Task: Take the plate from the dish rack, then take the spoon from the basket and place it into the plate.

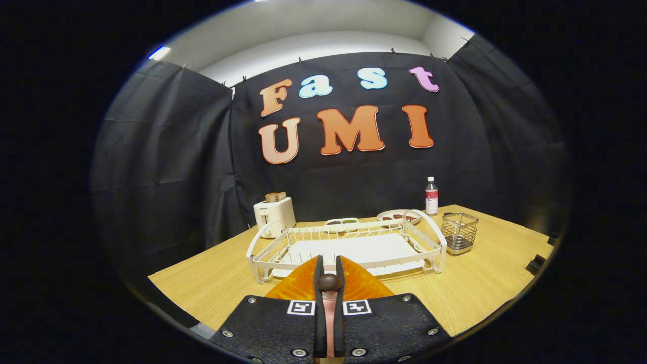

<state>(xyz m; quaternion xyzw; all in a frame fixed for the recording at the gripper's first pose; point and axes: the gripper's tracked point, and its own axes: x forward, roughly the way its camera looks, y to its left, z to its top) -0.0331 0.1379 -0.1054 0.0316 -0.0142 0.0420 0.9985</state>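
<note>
My gripper (328, 260) is shut on the spoon (328, 282). The spoon shows as a dark rounded end with a pink stem, pinched between the two fingers. Directly beneath the fingers an orange ribbed plate (361, 285) lies on the wooden table, in front of the dish rack. The white wire dish rack (354, 230) stands just beyond the fingers with nothing in its slots. To the right of the rack is the metal wire basket (459, 231), which looks empty. The spoon's bowl end is hidden behind the fingers.
A white toaster (274, 215) with bread in it stands behind the rack's left end. Behind the rack are a small white dish (341, 222) and a plate of food (399, 216). A bottle (431, 196) stands at the back right. Bare wooden tabletop (485, 283) lies to the right.
</note>
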